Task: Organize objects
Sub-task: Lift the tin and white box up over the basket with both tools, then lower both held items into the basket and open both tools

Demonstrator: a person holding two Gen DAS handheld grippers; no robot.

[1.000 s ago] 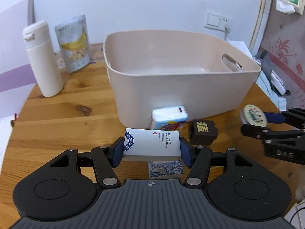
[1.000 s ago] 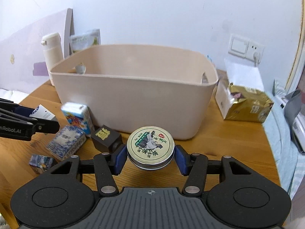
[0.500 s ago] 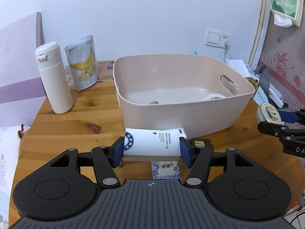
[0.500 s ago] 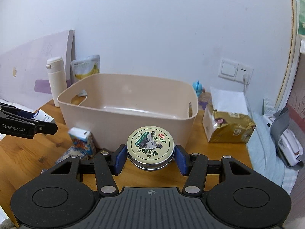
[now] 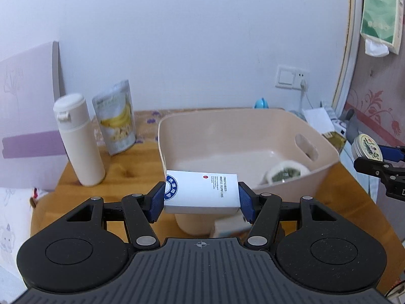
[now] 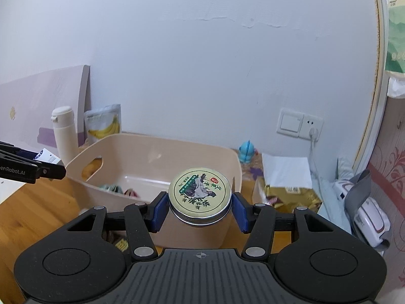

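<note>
holding: white box (image 5: 201,192) clamped in left gripper (image 5: 201,197), round tin (image 6: 200,194) clamped in right gripper (image 6: 200,209), both raised at the near rim of the beige bin (image 5: 326,169). risk: either item could be clipped on that rim or dropped outside. room: bin floor mostly bare; bottle (image 5: 78,139) stands well apart.
</note>
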